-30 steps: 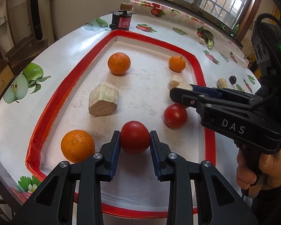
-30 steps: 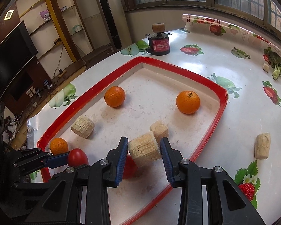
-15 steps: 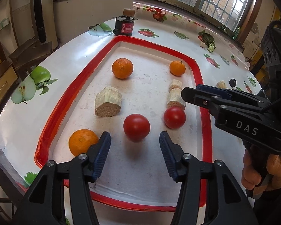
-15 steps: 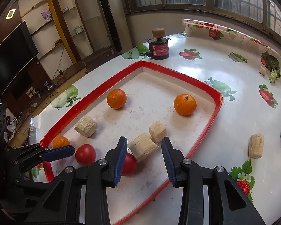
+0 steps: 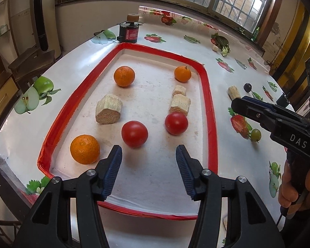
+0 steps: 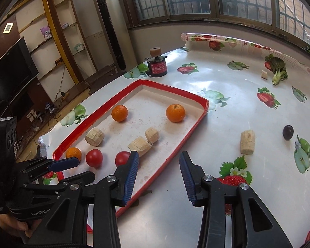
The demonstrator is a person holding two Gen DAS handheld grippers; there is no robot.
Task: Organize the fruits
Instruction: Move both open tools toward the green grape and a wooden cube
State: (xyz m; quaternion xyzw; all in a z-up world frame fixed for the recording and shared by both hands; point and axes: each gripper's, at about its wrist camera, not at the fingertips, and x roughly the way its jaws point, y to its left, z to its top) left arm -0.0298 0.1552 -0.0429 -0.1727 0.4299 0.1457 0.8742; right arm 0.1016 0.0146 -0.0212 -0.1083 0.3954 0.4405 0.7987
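Both tools are released and hold nothing. The left gripper (image 5: 147, 161) has its fingers spread wide above the near part of the red-rimmed tray (image 5: 208, 111), and a tomato (image 5: 134, 133) sits on the tray floor just beyond the gap between those fingers, a little toward the left finger and not touching either one. It looks set down on purpose, since a second tomato (image 5: 176, 123) lies near it, ahead of the right finger, so the two reds read as a row. An orange (image 5: 85, 152) sits just outside the left finger, and two more oranges (image 5: 124, 76) lie farther ahead at the tray's far end, with pale cane-like chunks (image 5: 109, 111) between the two groups. The right gripper (image 6: 158, 175) is likewise spread, its fingers straddling the tray's near rim, with one chunk (image 6: 140, 143) just beyond its left finger inside the tray. On the fruit-printed surface (image 6: 227, 107) outside the tray, ahead and to the right of those fingers, lie another chunk (image 6: 247, 142) and a dark grape (image 6: 288, 132). These seem the likely items left to gather, which may be why that tool points toward the open side.
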